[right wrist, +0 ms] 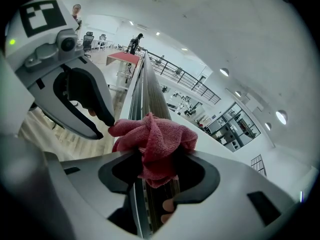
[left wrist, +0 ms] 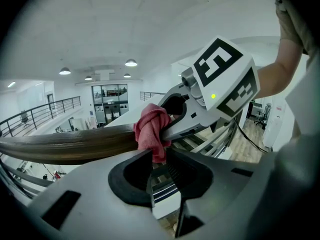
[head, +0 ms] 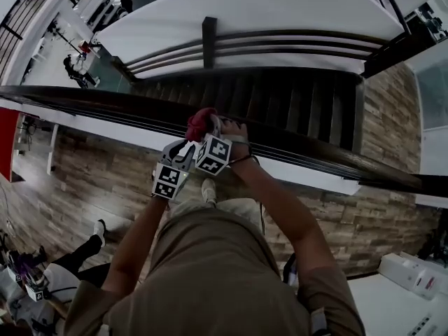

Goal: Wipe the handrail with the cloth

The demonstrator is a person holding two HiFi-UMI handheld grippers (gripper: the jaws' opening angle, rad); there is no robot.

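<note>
Regripping cloth (right wrist: 161,134) on wooden handrail (head: 105,105).
Left claw (left wrist: 159,158) pinches its edge; right claw (right wrist: 157,159) stands open around it. Advise: spread cloth flat before stroking.

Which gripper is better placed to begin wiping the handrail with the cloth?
Probably the left gripper: its jaws pinch the cloth lying on the handrail, while the right gripper stands wide open around it.

Red cloth (right wrist: 156,136), dark brown handrail (head: 98,102), black-and-white marker cube (head: 213,154)
</note>
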